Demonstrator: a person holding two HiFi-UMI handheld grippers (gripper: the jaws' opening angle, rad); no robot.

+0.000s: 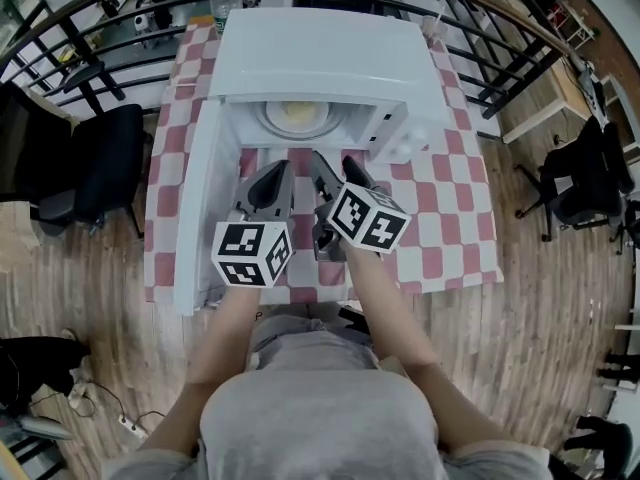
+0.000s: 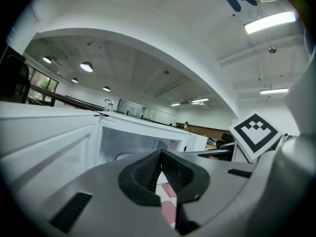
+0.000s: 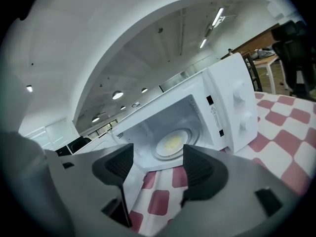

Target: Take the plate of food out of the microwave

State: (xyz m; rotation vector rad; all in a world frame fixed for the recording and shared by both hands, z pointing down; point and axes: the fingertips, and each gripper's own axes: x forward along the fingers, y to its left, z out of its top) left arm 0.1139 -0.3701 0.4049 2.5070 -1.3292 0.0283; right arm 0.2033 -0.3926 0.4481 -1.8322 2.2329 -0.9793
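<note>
The plate of food [image 3: 172, 143] sat inside the open microwave [image 1: 320, 58], untouched. The right claw [image 3: 157, 169] hung spread and empty before the opening, and the left claw [image 2: 159, 166] was pressed together. The sound approach was to enter level, straddle the plate's near rim and pinch firmly before drawing it out.

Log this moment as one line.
microwave: open | plate of food: inside | left hand-held gripper: shut, empty | right hand-held gripper: open, empty
</note>
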